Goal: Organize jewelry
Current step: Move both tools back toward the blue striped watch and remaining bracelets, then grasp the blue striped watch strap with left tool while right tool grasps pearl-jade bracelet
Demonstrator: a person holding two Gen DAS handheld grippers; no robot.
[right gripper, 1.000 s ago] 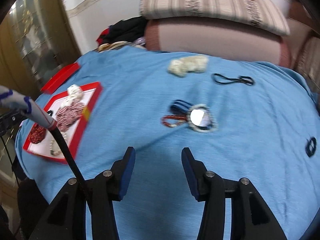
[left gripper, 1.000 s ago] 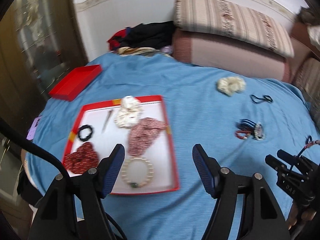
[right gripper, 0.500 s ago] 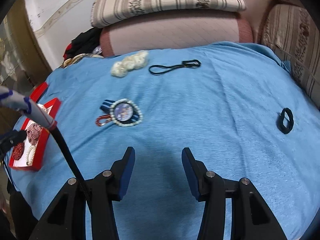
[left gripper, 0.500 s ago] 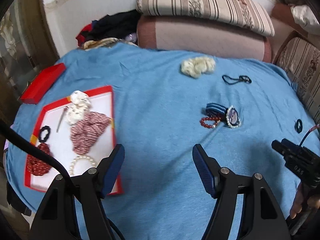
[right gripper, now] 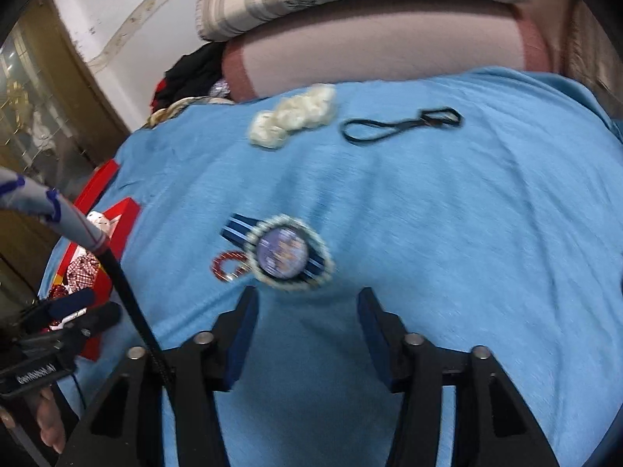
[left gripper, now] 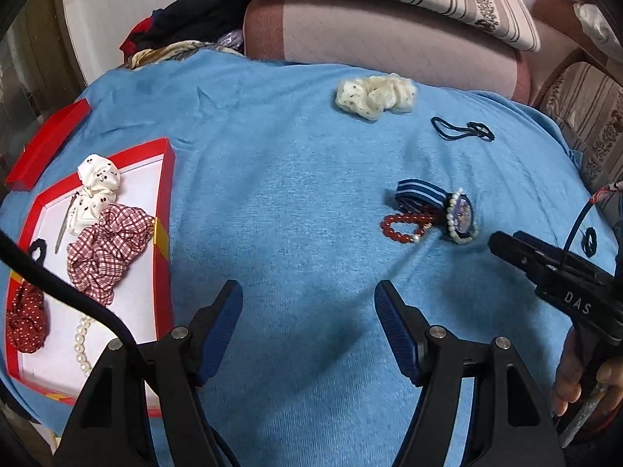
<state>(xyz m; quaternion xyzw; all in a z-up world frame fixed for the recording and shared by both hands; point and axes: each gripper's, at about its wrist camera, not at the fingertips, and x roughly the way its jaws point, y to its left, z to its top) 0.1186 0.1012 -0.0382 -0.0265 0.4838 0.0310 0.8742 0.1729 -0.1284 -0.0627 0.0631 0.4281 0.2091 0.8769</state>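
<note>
A red tray (left gripper: 165, 179) on the blue cloth holds a white scrunchie (left gripper: 95, 190), a checked scrunchie (left gripper: 105, 249), a pearl bracelet (left gripper: 81, 340), a dotted red scrunchie and a small black tie. A pearl-rimmed brooch with striped ribbon (right gripper: 286, 251) and a red bead bracelet (right gripper: 227, 266) lie mid-cloth; they also show in the left wrist view (left gripper: 459, 214). My right gripper (right gripper: 307, 311) is open, just short of the brooch. My left gripper (left gripper: 307, 311) is open and empty over bare cloth, right of the tray.
A cream scrunchie (left gripper: 373, 95) and a black hair tie (left gripper: 463, 130) lie farther back; another small black tie (left gripper: 590, 239) is at the right. A red lid (left gripper: 46, 148) lies behind the tray. Cushions (left gripper: 389, 31) and clothes (left gripper: 187, 23) border the far edge.
Both grippers have swung right, away from the tray. The right gripper has moved forward until the brooch lies just ahead of its fingertips. Both stayed open.
</note>
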